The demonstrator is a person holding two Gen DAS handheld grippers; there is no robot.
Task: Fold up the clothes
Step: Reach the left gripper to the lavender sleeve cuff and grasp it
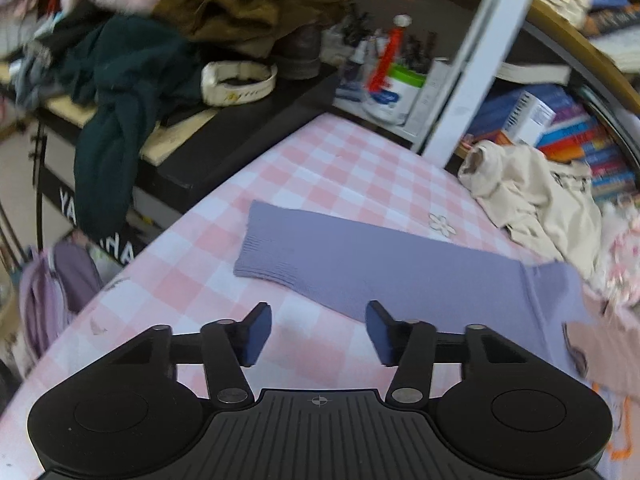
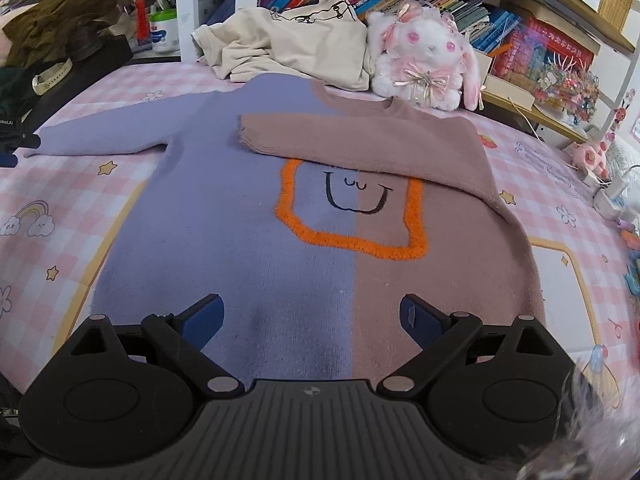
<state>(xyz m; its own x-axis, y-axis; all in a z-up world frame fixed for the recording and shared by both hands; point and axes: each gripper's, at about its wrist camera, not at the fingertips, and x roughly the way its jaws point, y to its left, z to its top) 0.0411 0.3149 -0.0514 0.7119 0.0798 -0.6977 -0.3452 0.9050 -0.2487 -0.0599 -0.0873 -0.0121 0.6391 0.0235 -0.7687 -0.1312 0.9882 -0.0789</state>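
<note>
Sweater [image 2: 256,232] lies flat ahead of the right tongs [image 2: 312,320], brown sleeve [image 2: 360,148] folded across the chest. Purple sleeve [image 1: 360,256] stretches ahead of the left tongs [image 1: 318,334]. Both tongs wide, empty (pinch the cuff, fold it square).

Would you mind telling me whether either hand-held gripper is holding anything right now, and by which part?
Nothing is held. The left hand-held gripper and right hand-held gripper are both open above the sweater.
</note>
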